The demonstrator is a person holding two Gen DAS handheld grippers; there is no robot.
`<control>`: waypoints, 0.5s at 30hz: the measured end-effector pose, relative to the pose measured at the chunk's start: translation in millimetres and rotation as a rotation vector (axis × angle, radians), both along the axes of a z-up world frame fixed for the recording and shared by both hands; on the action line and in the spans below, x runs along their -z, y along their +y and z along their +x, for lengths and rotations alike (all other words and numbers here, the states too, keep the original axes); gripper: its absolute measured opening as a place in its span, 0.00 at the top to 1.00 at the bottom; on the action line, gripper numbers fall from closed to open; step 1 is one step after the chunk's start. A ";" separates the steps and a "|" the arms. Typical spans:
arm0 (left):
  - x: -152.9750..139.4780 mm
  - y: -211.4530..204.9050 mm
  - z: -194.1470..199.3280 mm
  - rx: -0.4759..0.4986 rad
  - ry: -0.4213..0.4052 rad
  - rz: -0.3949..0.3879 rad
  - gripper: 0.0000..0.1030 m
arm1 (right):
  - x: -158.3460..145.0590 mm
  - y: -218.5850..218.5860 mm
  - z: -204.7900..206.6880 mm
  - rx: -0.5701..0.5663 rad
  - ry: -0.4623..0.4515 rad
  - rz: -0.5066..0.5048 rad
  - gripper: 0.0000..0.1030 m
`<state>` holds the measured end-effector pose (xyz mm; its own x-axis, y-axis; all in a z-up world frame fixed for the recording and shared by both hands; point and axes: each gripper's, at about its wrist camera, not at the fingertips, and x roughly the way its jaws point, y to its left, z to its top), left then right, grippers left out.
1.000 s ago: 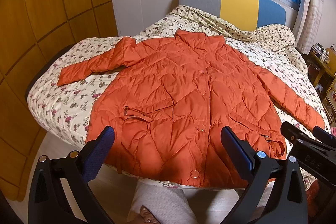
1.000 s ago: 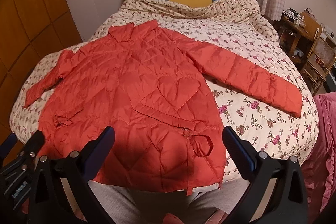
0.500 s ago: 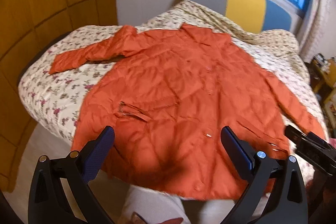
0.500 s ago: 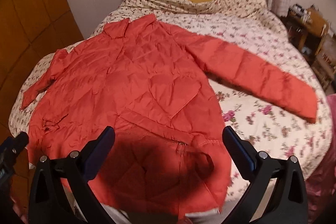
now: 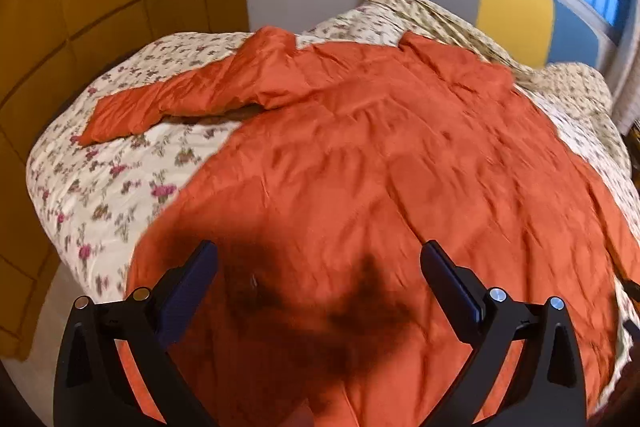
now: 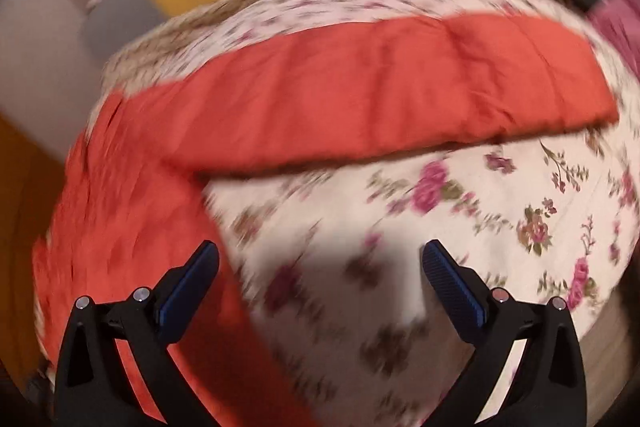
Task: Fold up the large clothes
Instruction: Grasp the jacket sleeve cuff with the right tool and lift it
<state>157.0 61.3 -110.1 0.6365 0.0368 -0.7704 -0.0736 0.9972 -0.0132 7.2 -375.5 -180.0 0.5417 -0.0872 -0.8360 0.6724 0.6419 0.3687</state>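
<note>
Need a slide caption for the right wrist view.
Open right gripper above floral bedspread, orange jacket sleeve stretched ahead.

Orange quilted puffer jacket (image 5: 380, 167) lies spread flat on flowered quilt bedspread (image 5: 112, 179), collar toward grey, yellow and blue panelled headboard (image 5: 516, 3) at the bed's far end. One sleeve (image 5: 180, 99) stretches left across the bedspread. Left gripper (image 5: 318, 283) above the jacket's near hem, jaws wide. Right gripper (image 6: 320, 279) above bare bedspread (image 6: 460, 211), jaws wide, jacket body to its left, other sleeve (image 6: 380, 91) lying crosswise beyond it.
</note>
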 end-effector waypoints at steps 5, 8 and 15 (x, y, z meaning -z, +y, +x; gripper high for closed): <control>7.8 2.9 37.2 0.012 -0.032 0.058 0.03 | -2.1 -33.5 3.8 0.121 -0.068 -0.002 0.05; 16.4 0.4 53.3 0.040 -0.038 0.077 0.03 | 1.7 -55.1 1.2 0.240 -0.123 0.036 0.07; 40.1 6.1 77.9 0.061 -0.013 0.079 0.03 | 7.9 -100.4 -14.6 0.507 -0.278 0.113 0.18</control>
